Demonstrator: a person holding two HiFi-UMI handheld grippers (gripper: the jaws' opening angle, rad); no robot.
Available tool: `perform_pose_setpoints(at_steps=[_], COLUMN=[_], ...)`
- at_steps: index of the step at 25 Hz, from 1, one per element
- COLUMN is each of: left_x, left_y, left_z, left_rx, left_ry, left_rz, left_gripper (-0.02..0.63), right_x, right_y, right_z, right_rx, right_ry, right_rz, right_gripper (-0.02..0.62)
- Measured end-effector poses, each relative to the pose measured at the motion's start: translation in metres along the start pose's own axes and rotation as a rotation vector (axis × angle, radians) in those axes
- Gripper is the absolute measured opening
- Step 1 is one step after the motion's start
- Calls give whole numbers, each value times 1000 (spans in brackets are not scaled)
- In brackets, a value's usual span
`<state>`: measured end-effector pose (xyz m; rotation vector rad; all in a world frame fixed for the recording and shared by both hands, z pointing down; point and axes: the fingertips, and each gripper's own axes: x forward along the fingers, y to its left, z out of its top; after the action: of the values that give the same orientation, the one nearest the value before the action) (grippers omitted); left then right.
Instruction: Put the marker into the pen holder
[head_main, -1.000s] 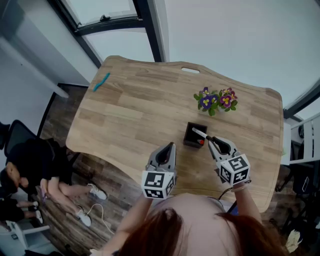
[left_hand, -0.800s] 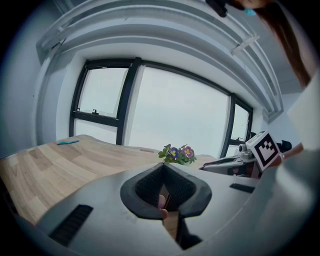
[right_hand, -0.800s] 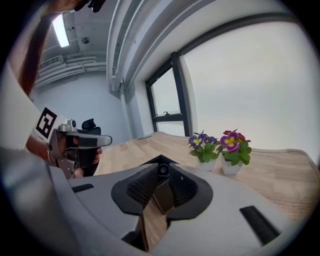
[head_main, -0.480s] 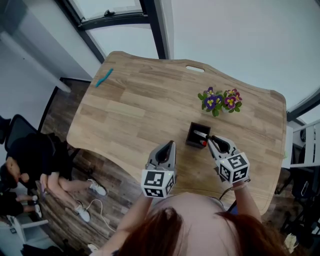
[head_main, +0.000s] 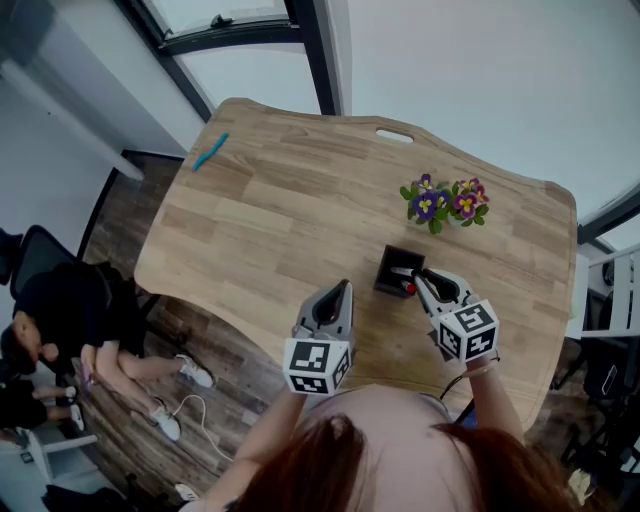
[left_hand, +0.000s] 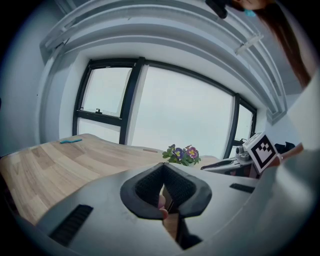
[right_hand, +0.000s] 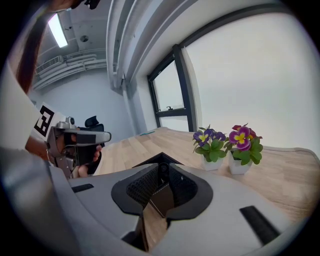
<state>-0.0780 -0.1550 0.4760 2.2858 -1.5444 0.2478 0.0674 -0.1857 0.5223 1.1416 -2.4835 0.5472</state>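
Observation:
A black square pen holder (head_main: 395, 270) stands on the wooden table (head_main: 280, 210) near its front edge. My right gripper (head_main: 418, 281) is right over it, shut on a white marker (head_main: 401, 271) with a red end (head_main: 409, 289) that points down into the holder's opening. In the right gripper view the marker (right_hand: 161, 171) shows end-on between the jaws, with the holder's rim (right_hand: 159, 158) just beyond them. My left gripper (head_main: 339, 292) is held over the front edge to the holder's left, shut, with nothing in it.
Two small pots of purple and yellow flowers (head_main: 445, 202) stand just behind the holder. A teal object (head_main: 210, 152) lies at the far left corner. A person (head_main: 60, 320) sits on the floor to the left of the table.
My right gripper has sunk a little toward the holder, and the marker has tipped further into the opening. The left gripper has not moved.

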Motion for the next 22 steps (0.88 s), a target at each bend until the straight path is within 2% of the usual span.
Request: perform_pose_setpoints(at_steps=[15,22], left_x=[0,-4], left_y=[5,5], left_z=[5,7], left_rx=[-3,6], left_ry=[-11,-16], left_rz=[-6,-28], left_gripper=[1,2], right_x=[9,3], right_y=[1,2], right_z=[-8,1], right_rx=[47,64], right_ry=[52,7], right_rz=[8,-21], right_gripper=[60,60])
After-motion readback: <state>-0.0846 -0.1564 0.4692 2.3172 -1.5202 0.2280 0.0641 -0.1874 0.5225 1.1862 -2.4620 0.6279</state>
